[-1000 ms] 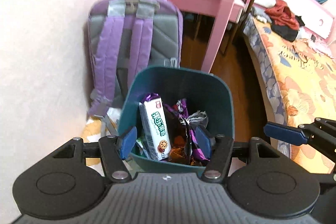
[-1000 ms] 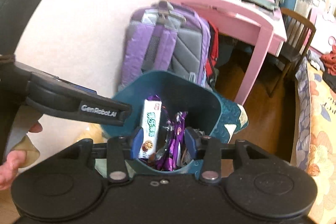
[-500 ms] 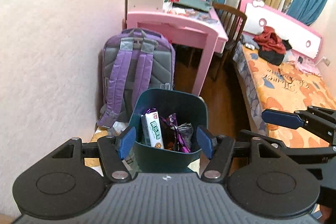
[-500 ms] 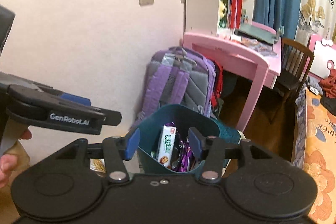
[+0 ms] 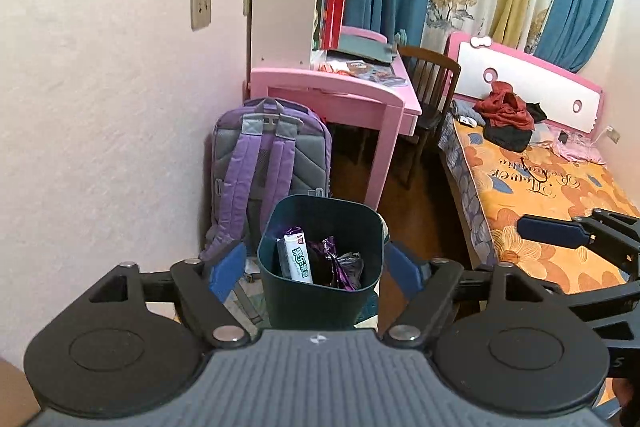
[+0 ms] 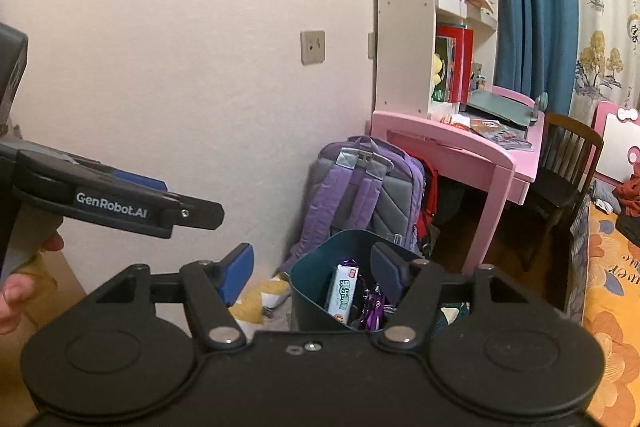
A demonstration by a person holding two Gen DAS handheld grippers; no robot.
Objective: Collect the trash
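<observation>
A dark teal trash bin point(image 5: 320, 291) point(image 6: 308, 287) stands on the floor by the wall. Inside it lie a white and green biscuit pack point(image 5: 295, 259) point(image 6: 342, 293) and purple wrappers point(image 5: 340, 267) point(image 6: 374, 315). My left gripper point(image 5: 316, 267) hovers well above and before the bin, its jaws opening, nothing between the blue pads. My right gripper point(image 6: 312, 273) hangs above the bin too, jaws opening and empty. The left gripper's side point(image 6: 120, 205) shows in the right wrist view, and a right fingertip point(image 5: 550, 231) shows in the left wrist view.
A purple and grey backpack point(image 5: 268, 171) point(image 6: 368, 195) leans on the wall behind the bin. A pink desk point(image 5: 340, 95), a wooden chair point(image 5: 428, 83) and a bed point(image 5: 552, 179) with clothes lie beyond. A person's hand point(image 6: 16, 291) holds the left gripper.
Both grippers rose and drew back from the bin, which now looks smaller and lower. Both pairs of jaws spread wider. More of the room came into view.
</observation>
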